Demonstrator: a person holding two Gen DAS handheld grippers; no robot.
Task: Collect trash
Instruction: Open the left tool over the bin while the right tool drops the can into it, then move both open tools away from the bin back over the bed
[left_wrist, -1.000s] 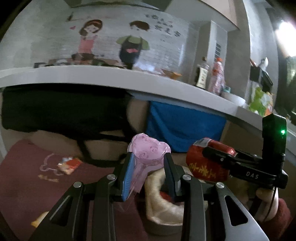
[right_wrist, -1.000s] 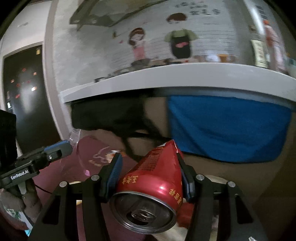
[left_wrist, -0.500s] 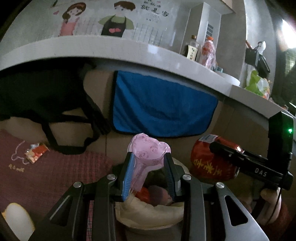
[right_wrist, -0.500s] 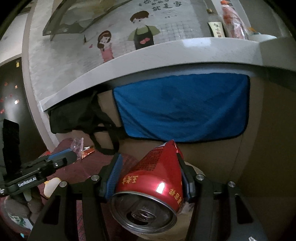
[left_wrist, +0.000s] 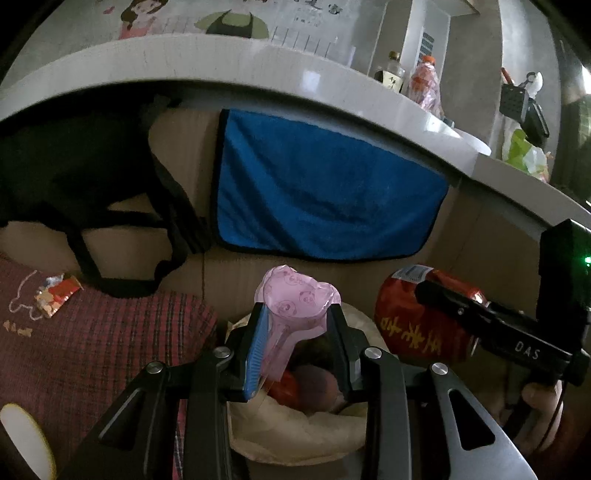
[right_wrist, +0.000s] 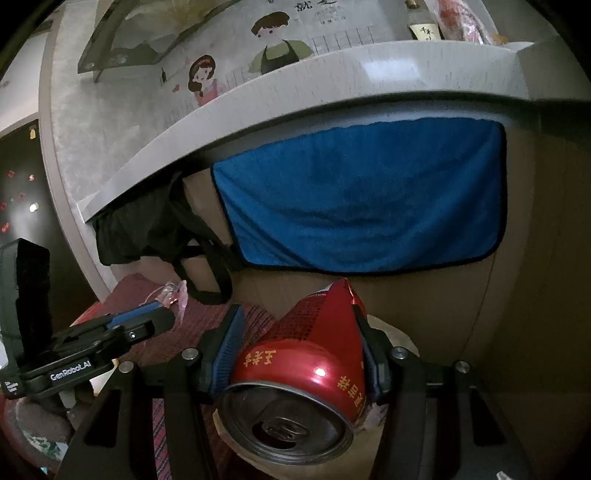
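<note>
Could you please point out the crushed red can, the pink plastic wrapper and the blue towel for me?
red can (right_wrist: 306, 354): right wrist view, its printed side.
pink wrapper (left_wrist: 295, 302): left wrist view, its wide upper end.
blue towel (left_wrist: 325, 188): left wrist view, its middle.

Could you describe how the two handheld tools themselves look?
Both are black, with screw-jointed linkage arms and blue pads on the fingers. The left tool reads "GenRobot.AI" on its side; the right tool reads "DAS" and has a boxy black block with a green light.
</note>
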